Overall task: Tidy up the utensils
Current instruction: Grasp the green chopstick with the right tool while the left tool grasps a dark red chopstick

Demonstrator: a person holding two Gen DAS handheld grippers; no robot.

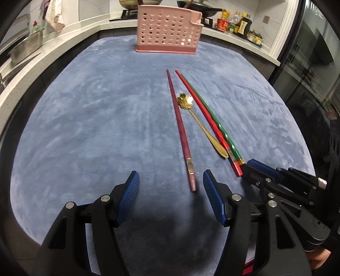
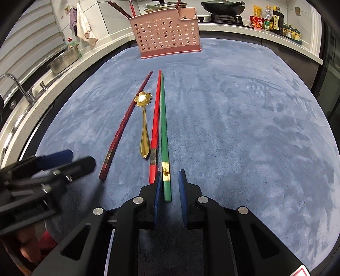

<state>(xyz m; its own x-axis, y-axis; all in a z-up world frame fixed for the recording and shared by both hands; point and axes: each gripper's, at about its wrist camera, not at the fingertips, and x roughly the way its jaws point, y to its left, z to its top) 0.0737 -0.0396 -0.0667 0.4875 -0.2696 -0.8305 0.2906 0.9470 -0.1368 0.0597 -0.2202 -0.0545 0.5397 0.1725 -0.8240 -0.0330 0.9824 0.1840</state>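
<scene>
Right gripper: jaws narrow, with a small gap; the butt end of the green chopstick lies between the blue pads; the left pad sits just beside it, the right pad stands a little apart — no firm pinch shows
Left gripper: jaws wide, pads well apart and empty; the butt of the dark red chopstick lies on the cloth just ahead of the gap, nearer the right pad
Surface: covered with a blue plush cloth; all loose utensils lie flat on it
Green chopstick: lies straight along the right wrist view, tip toward the rack; a gold band near its butt
Bright red chopstick: touching or just beside the green one on its left, running almost parallel; its butt ends just beside the right gripper's left pad
Gold spoon: flower-shaped bowl toward the rack, handle toward the grippers; lies between the dark red chopstick and the bright red one
Dark red chopstick: set apart to the left of the spoon, slightly angled to the other two
Pink rack: perforated utensil holder, upright at the far edge of the cloth — well apart from the loose utensils; several dark chopsticks stand in it, seen in the right wrist view
Behind: a kitchen counter with a wok, sauce bottles and a metal colander by the sink
</scene>
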